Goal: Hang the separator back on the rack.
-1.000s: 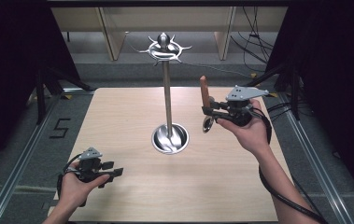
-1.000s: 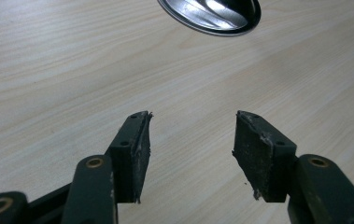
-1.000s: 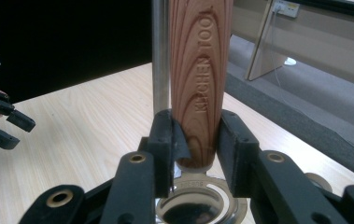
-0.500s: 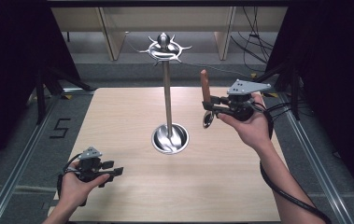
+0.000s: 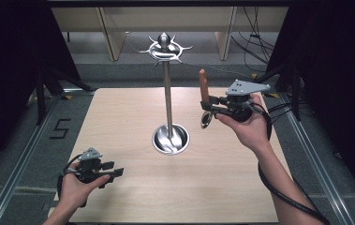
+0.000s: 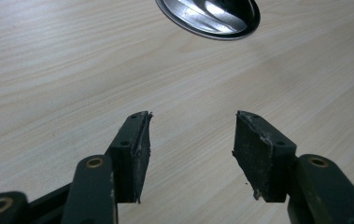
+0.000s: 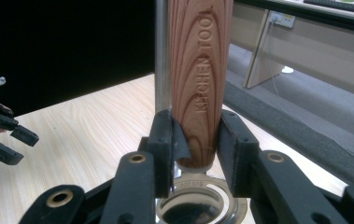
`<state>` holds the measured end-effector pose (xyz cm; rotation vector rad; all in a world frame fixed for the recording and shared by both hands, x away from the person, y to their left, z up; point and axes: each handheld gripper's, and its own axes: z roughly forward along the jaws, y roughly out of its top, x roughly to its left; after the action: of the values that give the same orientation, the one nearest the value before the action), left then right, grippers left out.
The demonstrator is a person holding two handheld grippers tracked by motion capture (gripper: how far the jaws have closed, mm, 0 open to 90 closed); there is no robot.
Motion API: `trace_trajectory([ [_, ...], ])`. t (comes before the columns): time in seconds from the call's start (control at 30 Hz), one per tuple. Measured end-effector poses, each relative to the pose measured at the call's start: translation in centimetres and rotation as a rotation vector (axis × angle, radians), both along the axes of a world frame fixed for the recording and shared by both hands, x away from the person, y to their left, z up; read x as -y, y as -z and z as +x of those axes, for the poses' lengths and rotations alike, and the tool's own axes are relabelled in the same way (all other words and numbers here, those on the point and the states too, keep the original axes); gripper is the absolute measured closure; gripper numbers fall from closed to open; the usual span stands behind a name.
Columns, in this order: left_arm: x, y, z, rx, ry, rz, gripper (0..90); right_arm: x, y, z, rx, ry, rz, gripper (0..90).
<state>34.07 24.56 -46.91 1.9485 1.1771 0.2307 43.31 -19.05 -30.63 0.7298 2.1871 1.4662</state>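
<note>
A kitchen tool with a wooden handle (image 5: 203, 86) stands upright in my right gripper (image 5: 212, 104), right of the stand's pole (image 5: 167, 98). The jaws are shut on the handle's lower end (image 7: 200, 70), and its round metal end (image 7: 195, 205) hangs below them. The steel stand rises from a dish-shaped base (image 5: 170, 139) at mid-table to a ring of hooks (image 5: 165, 48). The handle's top is below the hooks. My left gripper (image 5: 112, 174) rests at the table's front left, jaws open and nothing between them (image 6: 191, 149).
The wooden table (image 5: 119, 122) has metal rails along both sides, and dark curtains stand beyond them. Cables lie on the floor at the back right (image 5: 255, 42). The right gripper's cable (image 5: 278, 187) trails along the person's forearm.
The right gripper has lifted the kitchen tool slightly higher beside the pole. The left gripper has stayed put.
</note>
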Motion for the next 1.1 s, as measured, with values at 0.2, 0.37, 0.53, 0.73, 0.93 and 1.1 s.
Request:
trace_trajectory([
  [0.2,0.0,-0.1,0.0,0.008,0.002,0.006,45.2,-0.4,-0.2,-0.1,0.002,-0.002,-0.002,69.5],
  [0.37,0.0,0.0,0.0,0.008,0.0,0.007,45.3,-0.7,-0.4,0.0,0.013,0.006,0.002,69.5],
  [0.53,0.0,-0.1,0.0,0.008,0.001,0.005,45.3,-0.9,-0.5,-0.3,-0.01,0.023,0.018,69.4],
  [0.73,-0.1,-0.1,0.0,0.014,0.01,0.024,45.4,-1.1,-0.6,-0.3,-0.01,0.03,0.029,69.4],
  [0.93,-0.1,-0.1,0.0,0.009,0.009,0.02,45.4,-1.4,-0.7,-0.6,-0.011,0.054,0.04,69.4],
  [1.1,-0.2,-0.2,0.0,0.012,0.015,0.021,45.4,-1.7,-0.7,-0.7,-0.005,0.063,0.049,69.4],
])
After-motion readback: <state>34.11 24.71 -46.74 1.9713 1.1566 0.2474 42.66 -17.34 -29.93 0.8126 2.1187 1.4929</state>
